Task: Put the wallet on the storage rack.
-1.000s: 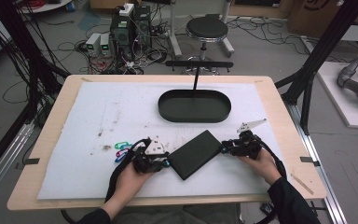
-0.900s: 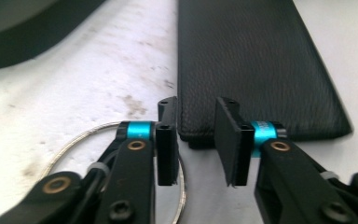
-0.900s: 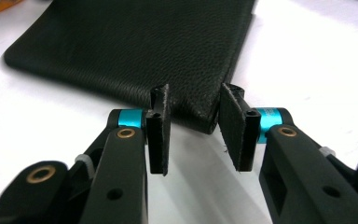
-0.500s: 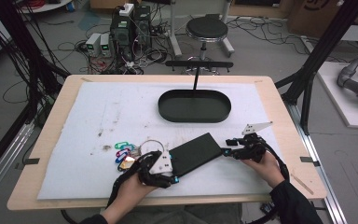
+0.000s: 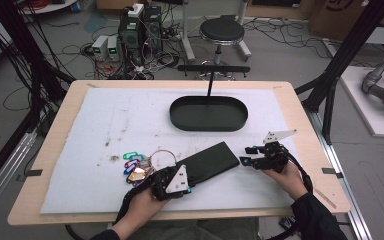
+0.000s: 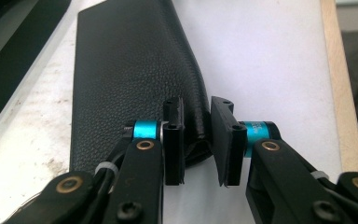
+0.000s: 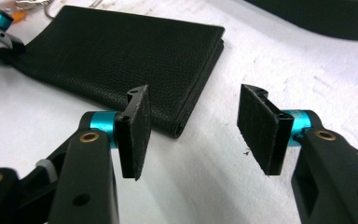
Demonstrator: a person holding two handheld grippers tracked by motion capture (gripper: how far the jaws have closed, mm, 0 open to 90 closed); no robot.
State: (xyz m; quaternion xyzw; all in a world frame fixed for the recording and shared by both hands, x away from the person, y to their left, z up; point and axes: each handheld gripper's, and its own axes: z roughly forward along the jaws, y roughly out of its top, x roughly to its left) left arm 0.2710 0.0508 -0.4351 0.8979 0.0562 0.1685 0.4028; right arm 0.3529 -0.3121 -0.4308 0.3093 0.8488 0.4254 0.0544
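Wallet [image 5: 209,163], black grained leather and folded flat, is laid slantwise on the white mat [image 5: 105,125] near the table's front edge, with a black oval tray [image 5: 180,117] beyond it and coloured key tags [image 5: 132,165] at its left. Its near corner is pinched by the left gripper [image 6: 198,140], whose jaws have just been closing, while the right gripper [image 7: 191,135] is held spread and empty just off the far end.

Black oval tray [image 5: 208,121]: beyond both claws, on white mat [image 5: 110,125]. Coloured key tags on ring [image 5: 136,163]: just left of left claw.
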